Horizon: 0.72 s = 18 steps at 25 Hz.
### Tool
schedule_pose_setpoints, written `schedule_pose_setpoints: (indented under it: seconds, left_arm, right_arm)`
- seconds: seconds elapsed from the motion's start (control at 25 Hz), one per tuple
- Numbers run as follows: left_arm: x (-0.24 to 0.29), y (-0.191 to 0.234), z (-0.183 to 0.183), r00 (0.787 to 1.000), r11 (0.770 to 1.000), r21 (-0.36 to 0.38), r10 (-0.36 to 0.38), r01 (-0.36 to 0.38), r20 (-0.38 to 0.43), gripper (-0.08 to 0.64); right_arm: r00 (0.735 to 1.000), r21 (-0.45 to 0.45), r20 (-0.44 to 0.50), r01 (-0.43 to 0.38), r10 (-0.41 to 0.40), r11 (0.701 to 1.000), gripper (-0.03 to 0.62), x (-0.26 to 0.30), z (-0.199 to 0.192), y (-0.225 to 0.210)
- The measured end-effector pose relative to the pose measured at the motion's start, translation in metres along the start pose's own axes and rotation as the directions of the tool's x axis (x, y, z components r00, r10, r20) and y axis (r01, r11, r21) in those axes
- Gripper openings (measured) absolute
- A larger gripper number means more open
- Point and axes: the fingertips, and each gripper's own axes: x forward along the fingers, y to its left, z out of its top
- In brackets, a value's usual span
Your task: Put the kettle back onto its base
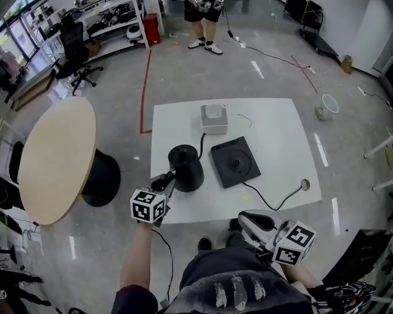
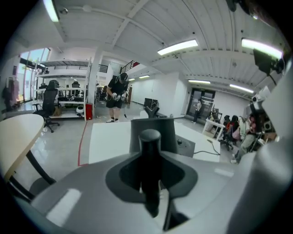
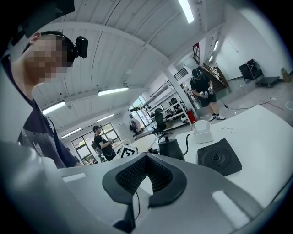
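A black kettle (image 1: 187, 168) is over the white table (image 1: 276, 135), just left of its flat black base (image 1: 233, 161). My left gripper (image 1: 167, 181) reaches in from the front-left edge and is shut on the kettle's handle. In the left gripper view the handle (image 2: 150, 169) runs upright between the jaws, with the kettle body (image 2: 153, 132) behind it and the base (image 2: 185, 145) to its right. I cannot tell whether the kettle touches the table. My right gripper (image 1: 249, 219) hangs shut and empty off the table's front edge. From there the kettle (image 3: 171, 148) and base (image 3: 219, 157) show ahead.
A small white box (image 1: 214, 118) sits at the table's back middle. The base's black cable (image 1: 270, 199) runs to a hole (image 1: 305, 184) near the right front corner. A round beige table (image 1: 58, 156) stands to the left. A person (image 1: 204, 18) stands far behind.
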Motion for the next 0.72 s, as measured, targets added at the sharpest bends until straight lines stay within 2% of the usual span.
schedule_pose_setpoints:
  seconds: [0.16, 0.32, 0.48, 0.72]
  left_arm:
    - [-0.005, 0.000, 0.007, 1.000, 1.000, 0.019, -0.001, 0.001, 0.011, 0.066]
    - [-0.015, 0.006, 0.010, 0.999, 1.000, 0.004, 0.012, -0.012, 0.041, 0.066]
    - [-0.032, 0.010, 0.016, 0.998, 0.999, 0.031, 0.028, -0.030, 0.061, 0.063]
    - [-0.048, 0.008, 0.033, 0.992, 1.000, 0.004, 0.014, -0.015, 0.123, 0.063]
  right_arm:
    - [1.000, -0.013, 0.009, -0.001, 0.001, 1.000, 0.002, 0.002, 0.000, 0.008]
    - [1.000, -0.021, 0.022, 0.007, -0.007, 1.000, 0.002, 0.002, -0.003, 0.018]
    - [0.999, -0.018, 0.029, 0.029, -0.028, 0.999, 0.002, -0.001, -0.011, 0.027]
    - [0.997, -0.002, 0.052, 0.059, -0.059, 0.998, 0.002, -0.006, -0.015, 0.029]
